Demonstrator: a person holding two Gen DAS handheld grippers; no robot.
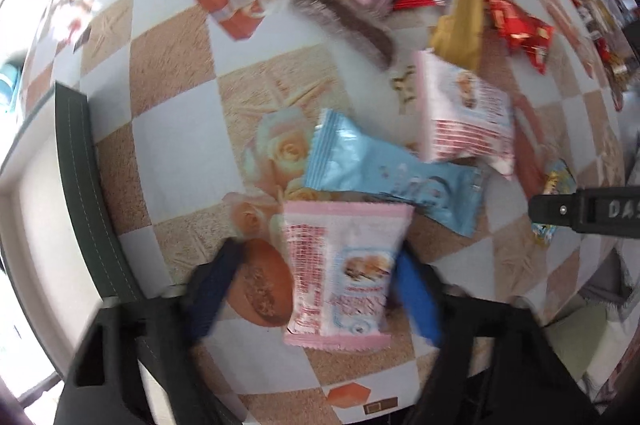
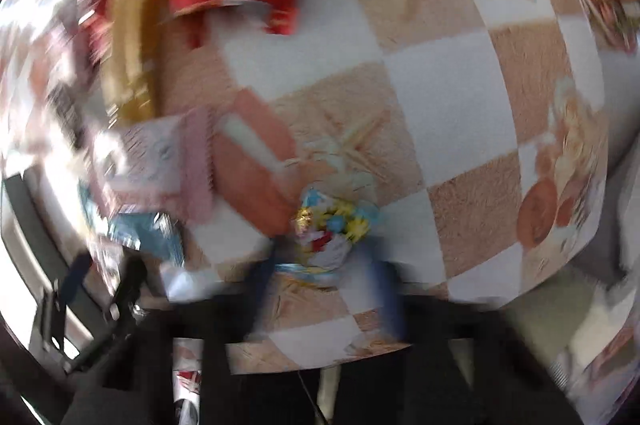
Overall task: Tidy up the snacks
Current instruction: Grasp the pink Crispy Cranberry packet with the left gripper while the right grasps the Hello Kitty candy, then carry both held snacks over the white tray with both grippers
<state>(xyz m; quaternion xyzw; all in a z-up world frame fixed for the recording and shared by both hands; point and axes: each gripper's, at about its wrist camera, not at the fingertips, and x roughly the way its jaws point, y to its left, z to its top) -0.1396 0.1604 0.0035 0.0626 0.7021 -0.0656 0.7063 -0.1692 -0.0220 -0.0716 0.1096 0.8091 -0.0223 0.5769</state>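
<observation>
Two claws work near the bench's (image 1: 172,145) front edge. The left claw (image 1: 316,289) stands spread, a pink snack packet (image 1: 344,273) lying between its fingers. The right claw (image 2: 324,277) pinches a small colourful packet (image 2: 332,225) just above the front edge; blur hides detail.

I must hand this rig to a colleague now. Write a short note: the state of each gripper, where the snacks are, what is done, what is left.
Left gripper: open, its fingers on either side of a pink-and-white packet that lies on the table; no grip yet.
Right gripper: around a small colourful packet; the view is too blurred to tell if it is shut.
Snacks: a blue packet and a second pink-and-white packet lie just ahead of the left gripper; a gold packet and red packets lie farther off.
Done: nothing looks sorted.
Left: group all packets.
</observation>
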